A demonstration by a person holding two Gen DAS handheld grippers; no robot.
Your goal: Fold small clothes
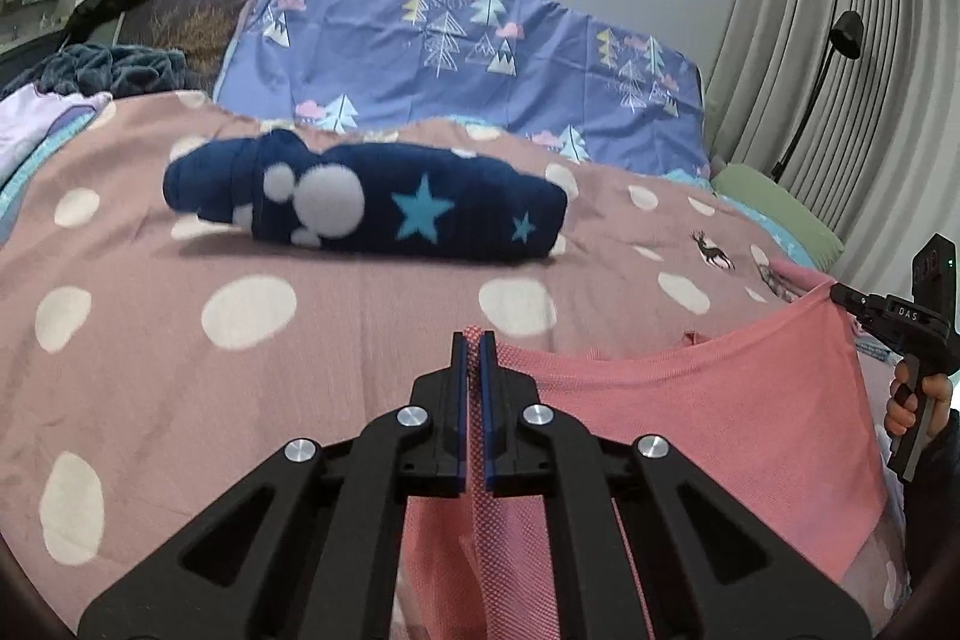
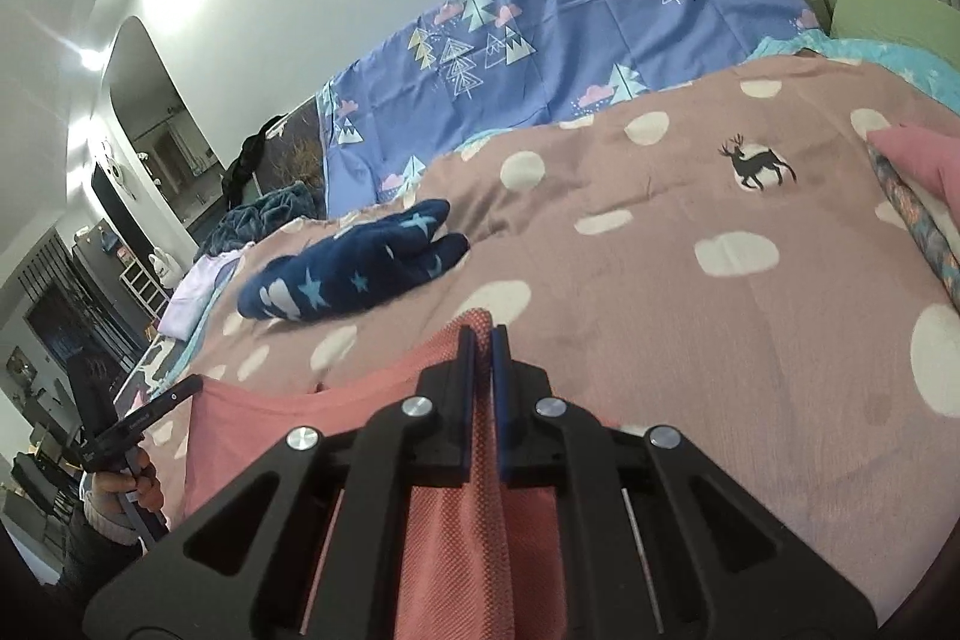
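A salmon-pink knit garment (image 1: 708, 412) hangs stretched between my two grippers above the bed. My left gripper (image 1: 474, 340) is shut on one top corner of it. My right gripper (image 2: 483, 328) is shut on the other top corner of the pink garment (image 2: 456, 520); it also shows at the right edge of the left wrist view (image 1: 840, 295). The left gripper shows at the left of the right wrist view (image 2: 192, 388). A folded navy fleece piece with stars and white spots (image 1: 372, 202) lies on the bedspread further back, also in the right wrist view (image 2: 354, 274).
The bed has a dusty-pink bedspread with white dots (image 1: 240, 400). A purple tree-print cover (image 1: 468, 57) stands at the back. A pile of other clothes (image 1: 90, 69) lies at far left, a green pillow (image 1: 774, 208) at right, and folded fabric (image 2: 918, 196) at the right bed edge.
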